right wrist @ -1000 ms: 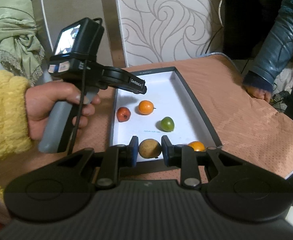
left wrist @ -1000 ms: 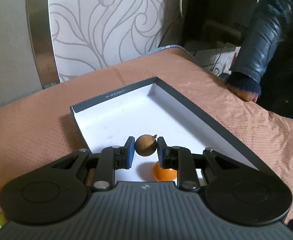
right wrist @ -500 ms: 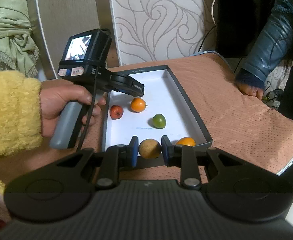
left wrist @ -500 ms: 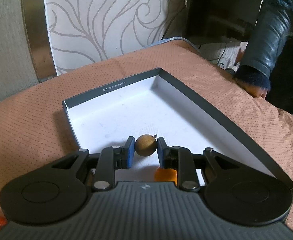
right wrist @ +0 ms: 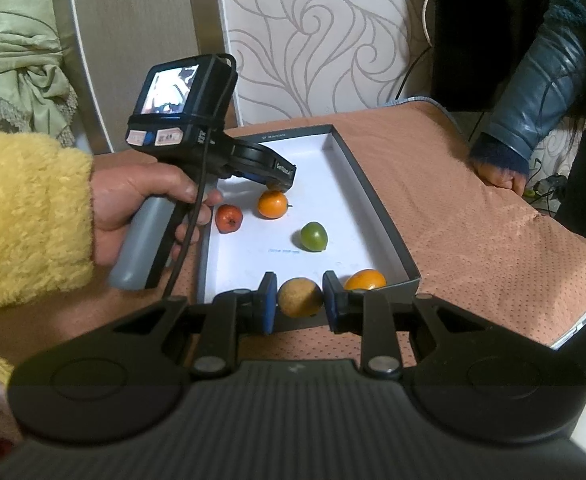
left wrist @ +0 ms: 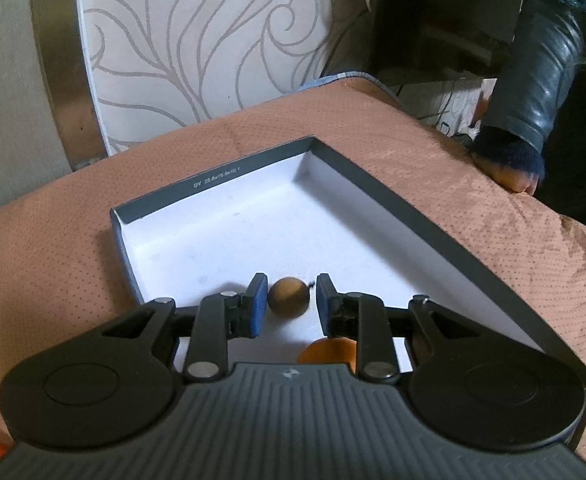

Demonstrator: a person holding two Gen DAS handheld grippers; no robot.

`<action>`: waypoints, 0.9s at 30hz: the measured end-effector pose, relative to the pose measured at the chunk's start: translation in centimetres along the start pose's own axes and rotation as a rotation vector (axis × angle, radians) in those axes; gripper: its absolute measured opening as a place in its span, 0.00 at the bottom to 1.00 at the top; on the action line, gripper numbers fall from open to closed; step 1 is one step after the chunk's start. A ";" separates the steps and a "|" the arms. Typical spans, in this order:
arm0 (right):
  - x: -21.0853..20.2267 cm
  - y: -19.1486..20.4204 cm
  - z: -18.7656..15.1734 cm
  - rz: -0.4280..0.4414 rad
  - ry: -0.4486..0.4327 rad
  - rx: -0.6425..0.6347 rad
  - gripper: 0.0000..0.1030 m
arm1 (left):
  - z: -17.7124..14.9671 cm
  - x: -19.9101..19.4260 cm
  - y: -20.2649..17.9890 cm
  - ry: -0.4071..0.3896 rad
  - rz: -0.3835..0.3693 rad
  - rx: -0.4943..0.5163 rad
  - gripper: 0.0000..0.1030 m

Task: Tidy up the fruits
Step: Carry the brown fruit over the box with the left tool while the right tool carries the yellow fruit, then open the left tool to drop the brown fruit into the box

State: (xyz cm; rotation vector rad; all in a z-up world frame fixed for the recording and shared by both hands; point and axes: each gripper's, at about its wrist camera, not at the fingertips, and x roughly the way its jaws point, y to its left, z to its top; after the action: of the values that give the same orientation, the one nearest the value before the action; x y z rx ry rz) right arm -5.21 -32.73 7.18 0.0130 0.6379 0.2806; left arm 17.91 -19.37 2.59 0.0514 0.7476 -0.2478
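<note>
A salmon, dimpled tablecloth point(right wrist: 453, 208) covers the table, backed by a cream panel with grey swirls point(left wrist: 213, 40). On it lies a shallow dark-rimmed box point(left wrist: 393, 200) with a smooth white floor. The left gripper point(left wrist: 289, 300) has its blue pads spread, a round brown fruit point(left wrist: 289, 296) sitting loose between them on the box floor; an orange fruit point(left wrist: 327, 352) lies just under its right finger. The right gripper point(right wrist: 299, 300) is clamped on a yellowish-brown fruit point(right wrist: 299, 296) at the box's near edge. Ahead of it lie a green fruit point(right wrist: 314, 236), a red fruit point(right wrist: 229, 218), and another orange one point(right wrist: 365, 279) just right. A bystander's leather sleeve point(right wrist: 533, 92) rests far right.
</note>
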 end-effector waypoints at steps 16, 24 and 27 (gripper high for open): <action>0.7 -0.3 0.2 0.031 0.003 -0.017 0.27 | 0.8 -2.0 0.1 -0.045 0.003 -0.018 0.36; 1.0 -0.9 0.3 0.035 -0.019 0.004 0.27 | 0.9 -2.8 -0.2 -0.043 0.001 -0.007 0.36; 1.3 -1.1 0.5 0.033 -0.027 0.014 0.27 | 0.9 -3.3 -0.2 -0.044 0.006 0.003 0.36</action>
State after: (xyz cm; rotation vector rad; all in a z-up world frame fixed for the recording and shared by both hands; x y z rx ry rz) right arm -3.66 -33.43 6.70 0.0410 0.6129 0.3075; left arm 16.14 -19.04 5.54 0.0512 0.7034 -0.2434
